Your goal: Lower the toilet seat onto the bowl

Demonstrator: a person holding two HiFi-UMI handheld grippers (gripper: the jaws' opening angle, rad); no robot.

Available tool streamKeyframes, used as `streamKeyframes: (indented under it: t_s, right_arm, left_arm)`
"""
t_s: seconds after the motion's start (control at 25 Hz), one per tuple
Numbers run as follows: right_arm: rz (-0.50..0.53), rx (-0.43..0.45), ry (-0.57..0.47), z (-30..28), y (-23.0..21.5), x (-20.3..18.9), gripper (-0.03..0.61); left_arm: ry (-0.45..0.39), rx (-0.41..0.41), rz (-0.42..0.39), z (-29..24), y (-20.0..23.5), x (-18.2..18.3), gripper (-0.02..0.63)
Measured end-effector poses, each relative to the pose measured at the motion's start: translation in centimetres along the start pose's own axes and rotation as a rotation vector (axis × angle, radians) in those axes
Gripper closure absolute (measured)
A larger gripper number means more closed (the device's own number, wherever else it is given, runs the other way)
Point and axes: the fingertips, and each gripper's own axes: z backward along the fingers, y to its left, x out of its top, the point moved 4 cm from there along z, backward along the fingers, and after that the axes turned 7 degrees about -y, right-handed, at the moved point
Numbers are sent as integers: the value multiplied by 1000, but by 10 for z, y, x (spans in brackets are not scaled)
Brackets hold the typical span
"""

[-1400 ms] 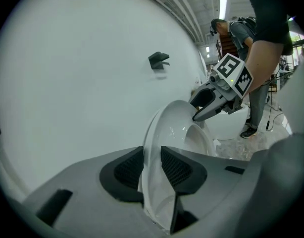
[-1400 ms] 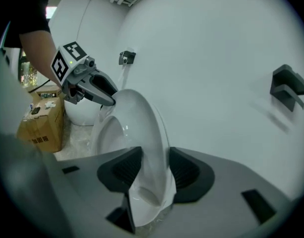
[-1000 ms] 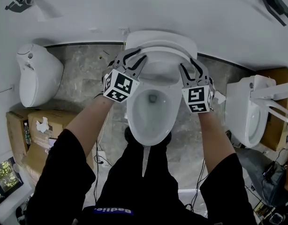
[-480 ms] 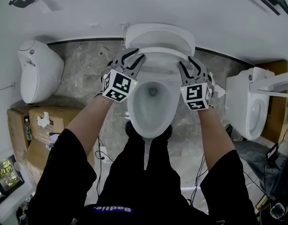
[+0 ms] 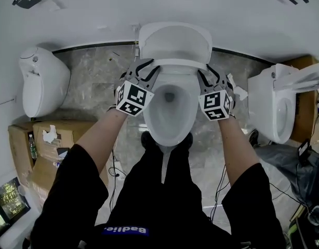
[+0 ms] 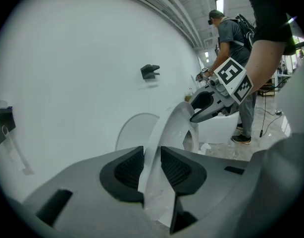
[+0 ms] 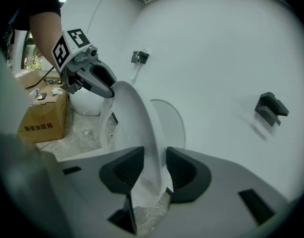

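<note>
Seat [image 5: 175, 65] has come away from the lid [image 5: 174, 39] and tipped a bit more toward the bowl [image 5: 170, 113], but it is not down yet. The left gripper [image 6: 152, 165] pinches one side of the seat with its jaws partly apart, and the right gripper [image 7: 154, 167] is closing its jaws on the other side. So the lowering looks well started, with more way to go.

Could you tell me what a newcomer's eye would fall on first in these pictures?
The white toilet seat, partly raised over the centre bowl, stands out: the left hand-held gripper grips its left rim, and the right hand-held gripper is closing its jaws with the right rim between them. Two more toilets flank it, one far left, one far right.
</note>
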Motion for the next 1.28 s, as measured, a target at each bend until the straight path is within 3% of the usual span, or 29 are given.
streamKeyframes:
  t_s: [0.28, 0.52, 1.04, 1.28]
  right_arm:
    - [12, -43, 44, 26, 25, -7, 425]
    - [37, -47, 49, 48, 43, -19, 428]
    - [131, 26, -18, 78, 78, -35, 445]
    - [167, 64, -36, 90, 100, -45, 448]
  left_arm:
    - [-10, -60, -39, 23, -29, -6, 503]
    - [8, -48, -24, 38, -56, -12, 502]
    - [81, 95, -3, 67, -98, -26, 495]
    - [105, 106, 1, 84, -118, -38, 492]
